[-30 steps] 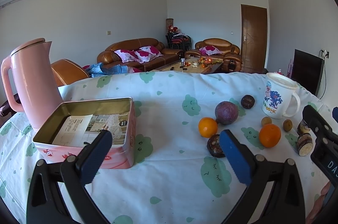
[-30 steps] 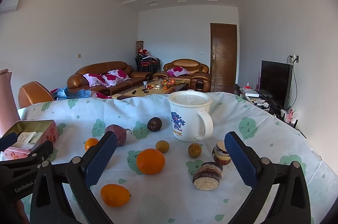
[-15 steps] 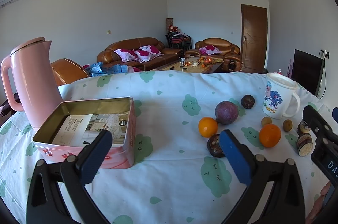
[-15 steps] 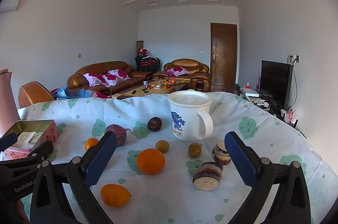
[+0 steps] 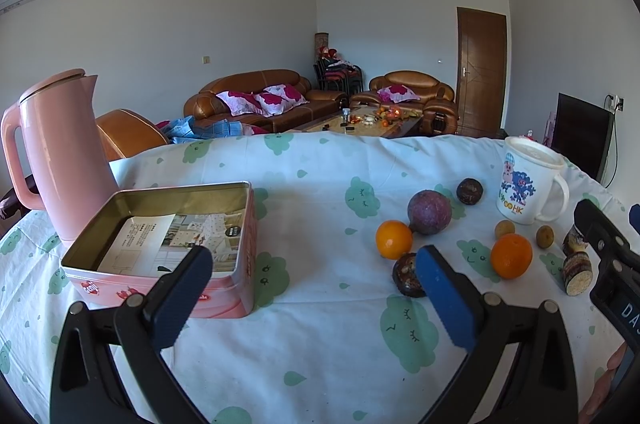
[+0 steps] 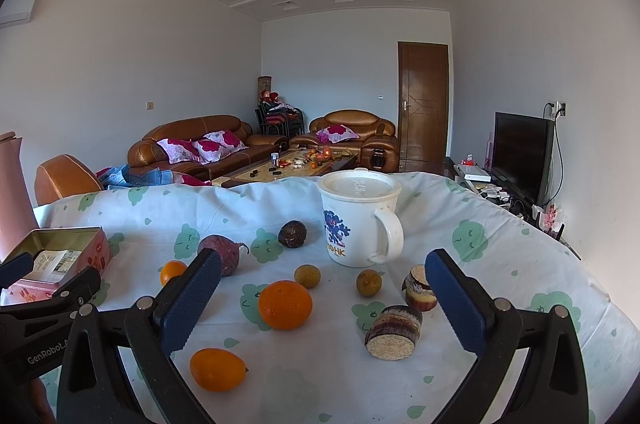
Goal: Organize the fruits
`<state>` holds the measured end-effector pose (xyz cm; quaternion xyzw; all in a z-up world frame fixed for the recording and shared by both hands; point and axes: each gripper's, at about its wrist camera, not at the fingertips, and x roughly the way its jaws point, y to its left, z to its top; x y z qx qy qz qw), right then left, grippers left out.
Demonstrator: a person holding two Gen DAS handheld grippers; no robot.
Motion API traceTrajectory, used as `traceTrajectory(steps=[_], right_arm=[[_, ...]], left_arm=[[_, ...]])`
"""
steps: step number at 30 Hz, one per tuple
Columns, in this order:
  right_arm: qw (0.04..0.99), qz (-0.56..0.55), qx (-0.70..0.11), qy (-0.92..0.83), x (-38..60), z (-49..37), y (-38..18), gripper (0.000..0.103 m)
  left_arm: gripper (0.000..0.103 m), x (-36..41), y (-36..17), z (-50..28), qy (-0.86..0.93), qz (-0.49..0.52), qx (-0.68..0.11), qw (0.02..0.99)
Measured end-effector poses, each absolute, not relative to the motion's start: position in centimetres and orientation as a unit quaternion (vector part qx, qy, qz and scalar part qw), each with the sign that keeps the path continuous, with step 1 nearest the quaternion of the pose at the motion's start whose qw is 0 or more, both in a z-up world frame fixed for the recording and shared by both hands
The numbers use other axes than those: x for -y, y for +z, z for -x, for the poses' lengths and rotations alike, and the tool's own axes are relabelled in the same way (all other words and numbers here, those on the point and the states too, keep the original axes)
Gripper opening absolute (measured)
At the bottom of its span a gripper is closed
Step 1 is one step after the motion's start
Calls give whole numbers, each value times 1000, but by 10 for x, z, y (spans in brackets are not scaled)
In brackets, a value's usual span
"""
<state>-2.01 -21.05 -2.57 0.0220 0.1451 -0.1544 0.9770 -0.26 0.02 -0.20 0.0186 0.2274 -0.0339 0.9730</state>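
Loose fruit lies on the cloth-covered table: an orange (image 6: 285,304), a smaller orange (image 6: 217,369), a purple round fruit (image 5: 429,212), a dark passion fruit (image 6: 293,234), two small brown fruits (image 6: 368,282) and two cut sugarcane pieces (image 6: 393,332). An open pink tin (image 5: 168,244) stands at the left with a leaflet inside. My left gripper (image 5: 312,288) is open above the cloth between the tin and the fruit. My right gripper (image 6: 322,298) is open, low over the orange, holding nothing.
A tall pink kettle (image 5: 60,155) stands behind the tin. A white lidded mug (image 6: 360,220) sits behind the fruit. The table's far edge (image 5: 320,139) drops off to a living room with sofas. A hand shows at the lower right of the left wrist view.
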Motion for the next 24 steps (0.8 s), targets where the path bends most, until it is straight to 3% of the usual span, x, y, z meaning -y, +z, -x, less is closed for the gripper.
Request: traceTrajectory(steps=[11, 17, 18, 20, 24], right_arm=[[974, -60, -159, -148, 229, 17, -29, 102], [958, -132, -192, -167, 272, 12, -36, 101], [955, -150, -199, -162, 280, 12, -39, 100], [949, -179, -207, -157, 294, 12, -42, 87], [936, -221, -203, -185, 323, 19, -44, 83]], left_arm=[[103, -1, -7, -3, -36, -15, -250, 967], [103, -7, -10, 0, -69, 13, -277, 958], [103, -6, -10, 2, -81, 18, -277, 957], [103, -2, -10, 6, -121, 31, -288, 949], [103, 22, -11, 15, -174, 18, -305, 936]])
